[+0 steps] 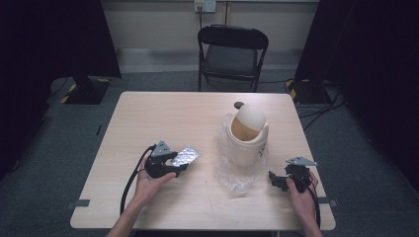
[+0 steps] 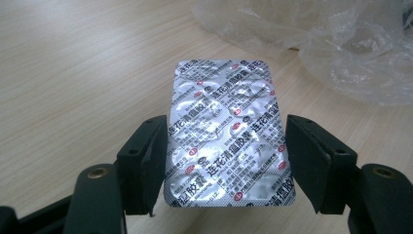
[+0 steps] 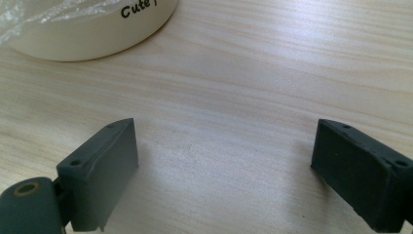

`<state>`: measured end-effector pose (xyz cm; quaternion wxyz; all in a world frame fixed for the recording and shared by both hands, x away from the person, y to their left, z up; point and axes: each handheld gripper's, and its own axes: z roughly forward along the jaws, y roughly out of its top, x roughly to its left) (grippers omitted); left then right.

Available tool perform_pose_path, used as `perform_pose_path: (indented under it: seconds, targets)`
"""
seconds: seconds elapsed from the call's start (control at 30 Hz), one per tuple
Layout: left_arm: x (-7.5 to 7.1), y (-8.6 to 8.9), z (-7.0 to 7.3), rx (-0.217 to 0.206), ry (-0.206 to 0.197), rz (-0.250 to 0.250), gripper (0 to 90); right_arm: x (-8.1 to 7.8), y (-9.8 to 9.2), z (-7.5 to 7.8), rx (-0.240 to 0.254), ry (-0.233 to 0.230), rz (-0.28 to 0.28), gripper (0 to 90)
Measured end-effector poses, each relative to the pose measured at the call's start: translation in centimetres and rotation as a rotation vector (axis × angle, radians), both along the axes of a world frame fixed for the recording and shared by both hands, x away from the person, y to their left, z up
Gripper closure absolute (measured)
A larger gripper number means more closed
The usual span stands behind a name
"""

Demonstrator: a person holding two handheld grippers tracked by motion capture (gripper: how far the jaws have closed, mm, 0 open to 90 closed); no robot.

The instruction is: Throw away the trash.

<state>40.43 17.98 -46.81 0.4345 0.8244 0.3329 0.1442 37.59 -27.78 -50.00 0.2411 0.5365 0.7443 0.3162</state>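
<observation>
Counter (image 1: 163,113): pale wood-grain top, square, lit from above; dark carpet around it.
Left tool (image 1: 182,161): black, two-jawed, held in the left hand (image 1: 148,181) at the near left of the counter; jaws standing at either long side of the pack, left jaw against its edge, a thin gap at the right jaw, so a firm clamp cannot be told.
Silver foil blister pack (image 2: 227,131): rectangular with rounded corners, printed with red and dark characters, lying between the left tool's jaws and reaching beyond them toward the far right; in the high view just above or on the counter, which of the two unclear.
Cream round bin (image 1: 248,138): domed swing lid on top, black lettering "Cute" on its side, standing right of centre.
Clear crinkled plastic bag (image 1: 232,168): wrapped around the bin's base and spreading toward the near side.
Right tool (image 3: 224,170): black, in the right hand (image 1: 301,195) at the near right; jaws spread wide apart over bare wood, nothing between them, the bin's lower wall just beyond.
Black folding chair (image 1: 232,52): beyond the far edge of the counter.
</observation>
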Motion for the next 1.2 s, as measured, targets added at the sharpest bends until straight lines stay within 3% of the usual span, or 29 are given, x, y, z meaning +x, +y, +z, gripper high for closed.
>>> perform_pose_path:
  seconds: [1.2]
  targets:
    - [-0.1, -3.2, 5.5, -0.075, -0.077, -0.091, 34.1, 0.0, 0.0, 0.0, 0.0, 0.0, 0.0, 8.9]
